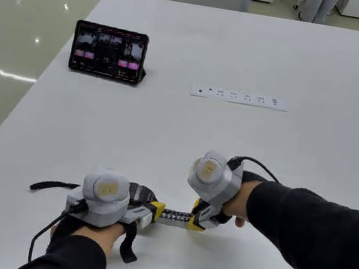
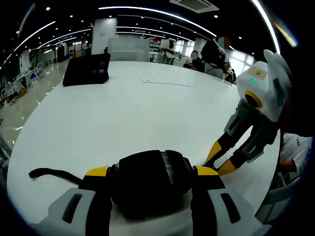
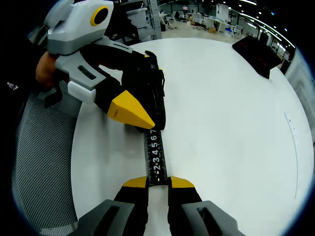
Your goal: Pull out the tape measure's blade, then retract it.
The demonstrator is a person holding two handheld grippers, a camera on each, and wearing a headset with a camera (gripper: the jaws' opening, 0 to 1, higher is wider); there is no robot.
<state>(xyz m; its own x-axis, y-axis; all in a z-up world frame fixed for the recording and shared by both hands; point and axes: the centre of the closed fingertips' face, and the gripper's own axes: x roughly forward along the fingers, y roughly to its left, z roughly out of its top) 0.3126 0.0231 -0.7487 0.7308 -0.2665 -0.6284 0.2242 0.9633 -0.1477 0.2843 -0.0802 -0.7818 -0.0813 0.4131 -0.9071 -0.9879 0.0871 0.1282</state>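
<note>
Right now the left claw [image 1: 153, 210] is clenched around the black tape measure [image 2: 150, 187], which sits on the white tabletop [image 1: 280, 62] near its front edge, with its dark strap [image 1: 51, 187] lying off to the left. Just beside it, the right claw [image 3: 158, 183] is pinched shut on the end of the blade [image 3: 154, 147]. A short stretch of dark, numbered tape lies flat between the two claws. Farther back stand a propped-up tablet [image 1: 108, 51] and a white power strip [image 1: 239, 97], well apart from each other.
</note>
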